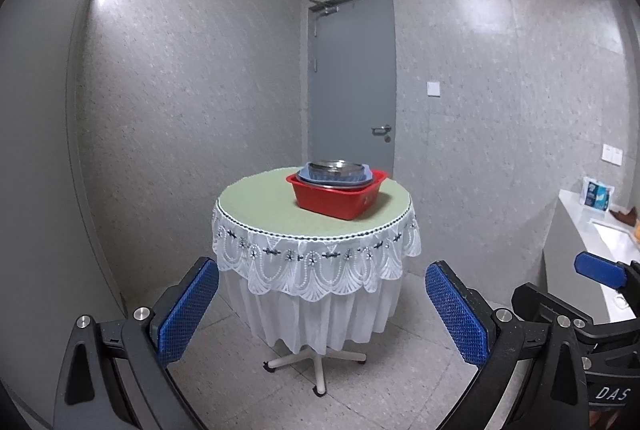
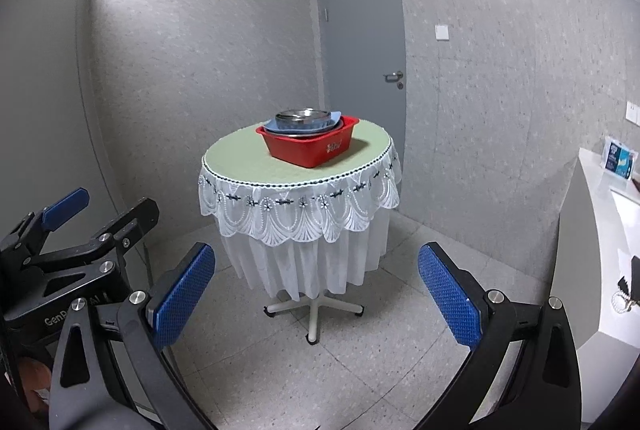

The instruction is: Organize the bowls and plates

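Evidently unstarted: both grippers, left (image 1: 322, 314) and right (image 2: 316, 296), hang back with jaws apart, empty; dishes (image 1: 335, 171) sit nested in the red tub (image 1: 334, 199) on the counter (image 1: 256, 203), gathered for sorting.

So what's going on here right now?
Nothing is being handled yet. Both grippers, left and right, hang open and empty, well short of the round table. On it sits a red tub holding stacked dishes, a metal bowl on top of a blue plate.
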The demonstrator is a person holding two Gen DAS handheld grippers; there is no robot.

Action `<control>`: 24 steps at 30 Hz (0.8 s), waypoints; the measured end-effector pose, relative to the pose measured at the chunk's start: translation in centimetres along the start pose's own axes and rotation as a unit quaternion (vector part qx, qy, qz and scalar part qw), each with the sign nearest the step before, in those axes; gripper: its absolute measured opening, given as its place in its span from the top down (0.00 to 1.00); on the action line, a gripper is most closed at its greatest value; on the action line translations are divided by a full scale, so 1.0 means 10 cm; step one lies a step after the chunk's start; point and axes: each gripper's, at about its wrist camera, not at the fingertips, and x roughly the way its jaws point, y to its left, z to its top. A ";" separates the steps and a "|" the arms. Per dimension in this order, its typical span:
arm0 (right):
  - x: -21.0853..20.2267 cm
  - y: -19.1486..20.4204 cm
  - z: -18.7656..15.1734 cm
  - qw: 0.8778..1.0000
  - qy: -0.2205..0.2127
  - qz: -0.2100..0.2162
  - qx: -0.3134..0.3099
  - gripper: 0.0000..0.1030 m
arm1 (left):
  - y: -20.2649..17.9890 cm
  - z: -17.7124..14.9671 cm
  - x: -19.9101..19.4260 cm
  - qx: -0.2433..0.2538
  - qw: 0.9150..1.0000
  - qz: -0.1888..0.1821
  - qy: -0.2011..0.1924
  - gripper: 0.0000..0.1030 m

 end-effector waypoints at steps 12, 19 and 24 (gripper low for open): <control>-0.11 0.04 -0.05 1.000 -0.015 0.007 -0.003 0.00 | 0.05 -0.08 -0.07 0.003 1.000 0.002 -0.012 0.01; -0.17 0.05 -0.01 1.000 -0.018 0.003 -0.005 0.00 | 0.07 -0.04 -0.06 0.000 1.000 -0.002 -0.015 0.01; -0.17 0.02 -0.01 1.000 -0.017 0.002 -0.004 0.00 | 0.07 -0.07 -0.02 -0.001 1.000 -0.001 -0.014 0.01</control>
